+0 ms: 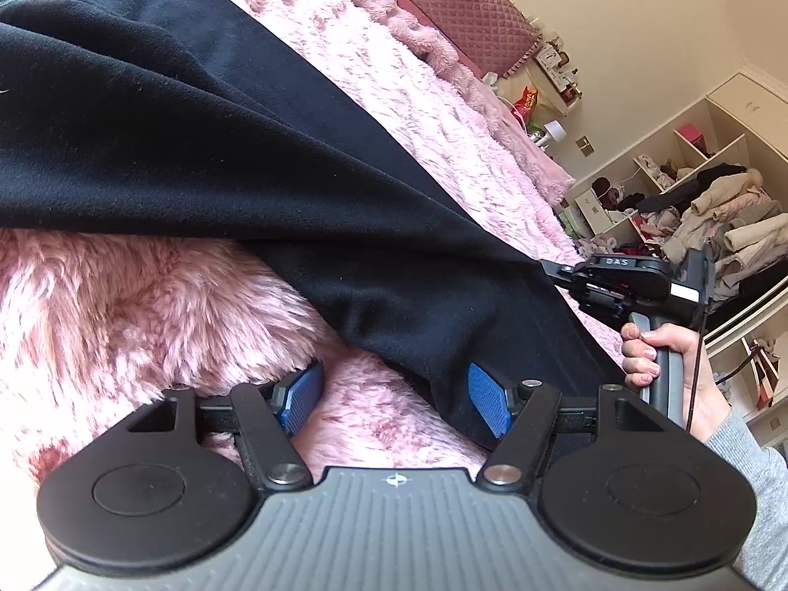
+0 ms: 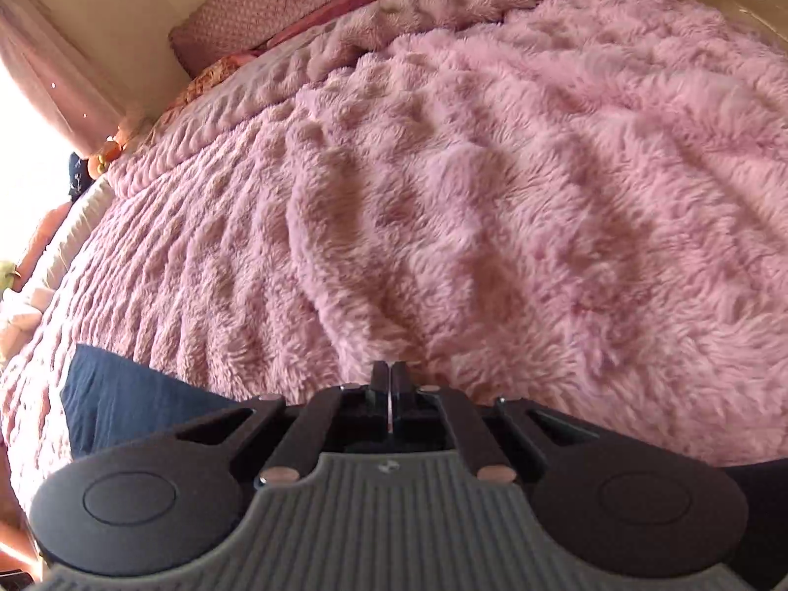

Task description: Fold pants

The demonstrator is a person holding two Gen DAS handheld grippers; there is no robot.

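Black pants (image 1: 207, 147) lie on a fluffy pink blanket (image 1: 123, 295), with one edge lifted to the right. My left gripper (image 1: 394, 396) is open, its blue pads (image 1: 487, 399) spread; the right pad touches the pants' lower edge. The right gripper (image 1: 551, 266) shows in the left wrist view, its tip pinching the pants' edge. In the right wrist view my right gripper (image 2: 389, 377) has its jaws closed together above the blanket (image 2: 492, 197); dark blue-black cloth (image 2: 123, 394) lies at lower left.
A quilted pink headboard (image 1: 453, 5) stands at the bed's far end. A cluttered bedside table (image 1: 556, 79) and open shelves piled with clothes (image 1: 714, 207) line the wall to the right. A curtain (image 2: 59, 74) hangs by a bright window.
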